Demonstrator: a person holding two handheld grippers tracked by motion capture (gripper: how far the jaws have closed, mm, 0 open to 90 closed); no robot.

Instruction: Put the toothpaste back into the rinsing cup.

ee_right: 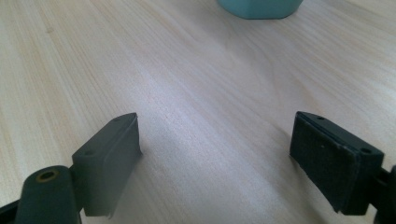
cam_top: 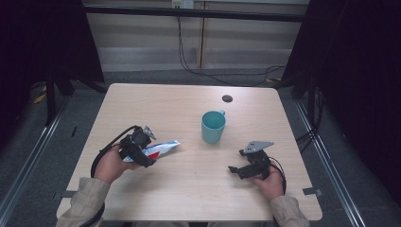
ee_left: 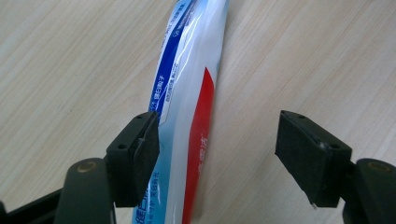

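Observation:
A white, blue and red tube (cam_top: 161,149) lies flat on the wooden table (cam_top: 189,189), left of centre. My left gripper (cam_top: 142,153) hovers over its near end with jaws open. In the left gripper view the tube (ee_left: 189,107) runs up between the jaws, its edge against the left pad (ee_left: 145,149), with a wide gap to the right pad (ee_left: 303,154). A teal mug (cam_top: 213,126) stands upright near the table's middle. My right gripper (cam_top: 236,165) rests low at the right front, open and holding nothing. The mug's base (ee_right: 259,7) shows beyond the right gripper (ee_right: 217,154).
A small dark round hole (cam_top: 227,98) sits in the table top behind the mug. Black frame posts and cables stand beyond the far edge. Bare wood spreads between the two grippers and along the back.

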